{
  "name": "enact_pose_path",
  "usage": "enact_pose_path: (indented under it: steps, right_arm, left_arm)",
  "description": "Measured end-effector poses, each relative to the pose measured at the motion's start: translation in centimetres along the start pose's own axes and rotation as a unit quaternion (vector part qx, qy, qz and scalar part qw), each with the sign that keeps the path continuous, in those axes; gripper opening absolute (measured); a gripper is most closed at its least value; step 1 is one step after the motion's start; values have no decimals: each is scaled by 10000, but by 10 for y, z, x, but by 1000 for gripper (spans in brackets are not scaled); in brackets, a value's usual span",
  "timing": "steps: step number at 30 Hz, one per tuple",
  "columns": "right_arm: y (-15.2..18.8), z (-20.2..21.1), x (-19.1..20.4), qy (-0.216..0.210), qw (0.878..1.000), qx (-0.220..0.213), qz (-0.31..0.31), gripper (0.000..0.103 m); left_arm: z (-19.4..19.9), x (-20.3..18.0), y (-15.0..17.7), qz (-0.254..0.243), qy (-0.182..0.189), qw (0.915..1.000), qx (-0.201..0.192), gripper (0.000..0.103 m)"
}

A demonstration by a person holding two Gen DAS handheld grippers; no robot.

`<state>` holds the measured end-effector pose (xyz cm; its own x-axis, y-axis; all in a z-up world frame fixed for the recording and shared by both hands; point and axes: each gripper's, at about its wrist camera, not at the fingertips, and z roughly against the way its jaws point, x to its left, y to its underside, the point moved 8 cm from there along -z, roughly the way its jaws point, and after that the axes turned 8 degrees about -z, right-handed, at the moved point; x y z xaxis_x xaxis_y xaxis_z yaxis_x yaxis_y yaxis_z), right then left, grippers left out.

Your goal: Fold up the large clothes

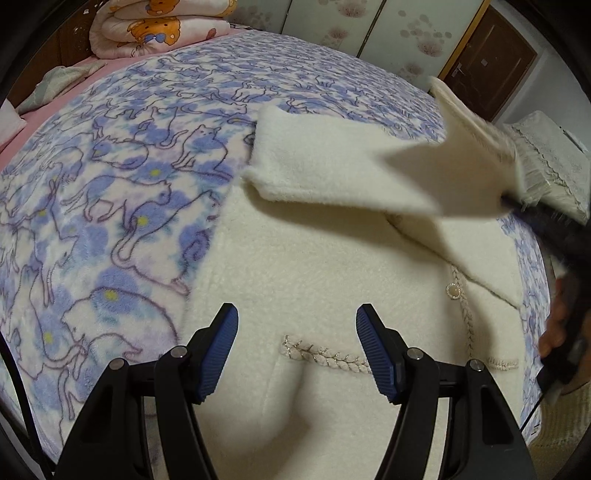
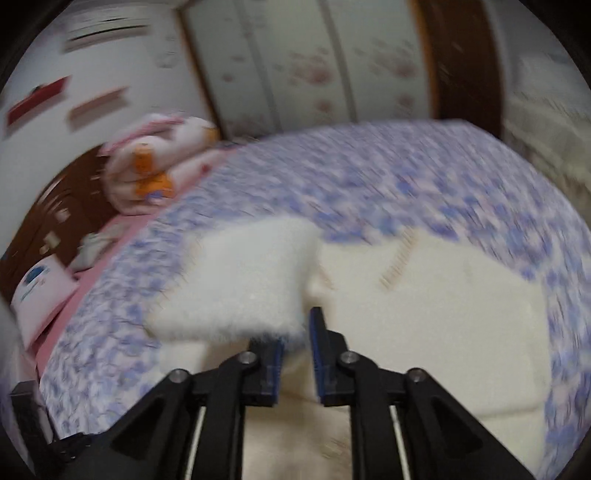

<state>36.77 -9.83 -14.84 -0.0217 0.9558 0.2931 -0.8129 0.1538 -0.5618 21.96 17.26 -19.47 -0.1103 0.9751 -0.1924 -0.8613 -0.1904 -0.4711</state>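
Cat-print blanket (image 1: 110, 192), right gripper (image 2: 297, 332) lifting coat sleeve (image 2: 240, 280)

Bed (image 1: 55, 122) with pink sheet, blue cat-print blanket (image 1: 110, 206) spread over it, cream fleece coat (image 1: 314, 280) on blanket, folded cartoon quilt (image 1: 159, 26) at far corner

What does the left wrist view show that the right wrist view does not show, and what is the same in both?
Only the left wrist view shows the open left gripper above the coat front, the pearl button, the braided pocket trim and the person's hand. Only the right wrist view, which is blurred, shows the right gripper closed on the lifted sleeve and the wall shelves. Both show the cream coat, the cat-print blanket and the rolled quilt.
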Motion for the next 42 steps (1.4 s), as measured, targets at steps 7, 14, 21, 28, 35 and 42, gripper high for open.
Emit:
enact_pose_path:
  steps: [7, 14, 21, 28, 35, 42]
  right_arm:
    - [68, -28, -86, 365, 9913, 1121, -581, 32]
    - [23, -17, -31, 264, 9972, 588, 376, 36]
    - [7, -57, 52, 501, 9819, 441, 1775, 45]
    - [26, -103, 41, 1601, 9430, 614, 2851, 48]
    - [7, -83, 27, 1111, 9682, 565, 2168, 11]
    - [-13, -41, -83, 968, 9941, 462, 135, 7]
  left_arm:
    - [-17, -2, -1, -156, -90, 9997, 170, 65]
    - [-28, -2, -21, -52, -163, 9998, 75, 65]
    - [-42, -11, -29, -182, -130, 9996, 161, 65]
    - [-51, -7, -36, -106, -84, 9997, 196, 65]
    - [-59, -9, -41, -105, -46, 9997, 216, 65]
    - [-61, -9, -53, -371, -195, 9991, 104, 65]
